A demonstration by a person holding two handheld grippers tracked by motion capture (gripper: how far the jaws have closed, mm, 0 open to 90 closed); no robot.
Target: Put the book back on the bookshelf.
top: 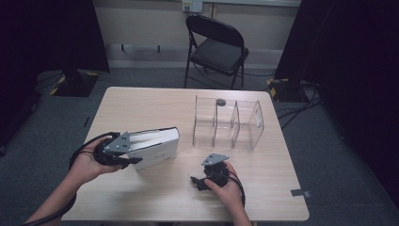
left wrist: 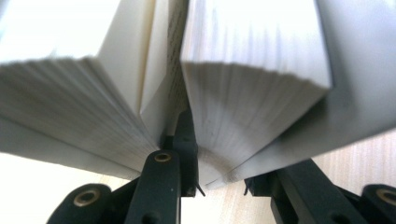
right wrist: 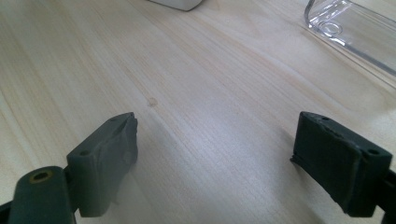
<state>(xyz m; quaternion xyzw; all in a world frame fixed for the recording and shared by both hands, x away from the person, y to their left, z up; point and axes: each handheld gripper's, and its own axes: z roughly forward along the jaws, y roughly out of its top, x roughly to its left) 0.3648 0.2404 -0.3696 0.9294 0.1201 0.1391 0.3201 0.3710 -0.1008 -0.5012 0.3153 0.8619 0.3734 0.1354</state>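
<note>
Two grippers work a pale wooden table [top: 155,197] where I am readying a thick white book [top: 157,145] for the clear divided rack [top: 228,123], the landmark for everything here. Well to the left of the rack, my left gripper [top: 134,159] is clamped on the book's fore-edge end; in the left gripper view one black jaw is wedged between the fanned pages [left wrist: 254,79] and the other presses the outside cover, so I am pinching roughly half the block rather than the whole volume. The book lies flat on the table, its far corner just short of the rack's left wall and not touching it. Just in front of the rack, near its left compartments, my right gripper [top: 200,182] rests low over the tabletop with its jaws spread wide and nothing between the pads [right wrist: 109,149]; the right gripper view shows bare wood ahead, the rack's base at upper right and a corner of the book at the top edge. By my reading, the step in hand is the pickup, with the book gripped but not yet lifted. Next I would need to raise it, tip it upright and slide it into a compartment, likely steadying the loose half with the free gripper so the pages do not splay.
</note>
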